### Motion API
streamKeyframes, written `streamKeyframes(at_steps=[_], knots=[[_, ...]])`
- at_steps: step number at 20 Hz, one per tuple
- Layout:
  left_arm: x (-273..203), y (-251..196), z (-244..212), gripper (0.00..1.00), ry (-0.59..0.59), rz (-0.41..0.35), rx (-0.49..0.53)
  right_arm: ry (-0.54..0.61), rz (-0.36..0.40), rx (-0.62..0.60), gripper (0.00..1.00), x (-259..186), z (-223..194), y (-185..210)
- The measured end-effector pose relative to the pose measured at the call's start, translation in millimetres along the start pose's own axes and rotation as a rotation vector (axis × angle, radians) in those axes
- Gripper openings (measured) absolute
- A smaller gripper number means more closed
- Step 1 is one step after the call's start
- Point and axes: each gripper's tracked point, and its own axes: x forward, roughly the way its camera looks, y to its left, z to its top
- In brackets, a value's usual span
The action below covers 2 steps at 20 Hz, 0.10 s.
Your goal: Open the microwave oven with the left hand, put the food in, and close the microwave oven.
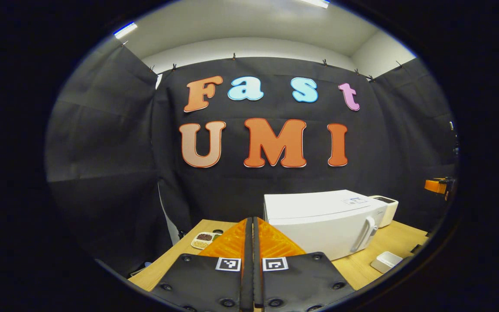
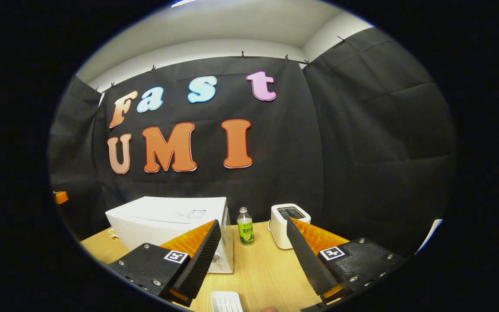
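We see the left hand-held gripper (image 1: 252,225) with its two fingers pressed together, nothing between them, held above the near edge of the wooden counter (image 1: 399,236). The right hand-held gripper (image 2: 253,229) has its fingers spread wide apart, empty, also above the counter.

The microwave oven (image 1: 323,221) is white and sits on the counter, door closed; in the left gripper view it lies just right of the left gripper's fingertips, with its vertical handle (image 1: 365,234) toward the right end of the front. In the right gripper view it sits behind the right gripper's left finger.

The food tray (image 1: 204,239), a small compartment dish with dark and yellowish contents, rests on the counter left of the microwave, just beside the left gripper's orange finger.

We also note a white toaster (image 2: 287,225) right of the microwave, near the cloth wall, and a green-labelled bottle (image 2: 245,226) standing upright between microwave and toaster. A small white dish (image 2: 226,301) lies at the near counter edge, between the right gripper's fingers. In the left gripper view an orange part of the other gripper (image 1: 435,186) shows at far right.
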Motion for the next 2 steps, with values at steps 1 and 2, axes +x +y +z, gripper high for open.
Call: streamKeyframes(at_steps=[1,2], knots=[[7.6,-1.4,3.9,0.04,-0.006,0.006,0.008,-0.003,-0.004,0.006,0.95,8.9,1.5,1.6],[12.9,-1.3,7.3,0.05,-0.018,0.017,0.017,0.001,0.008,0.014,0.95,15.9,3.3,5.8]])
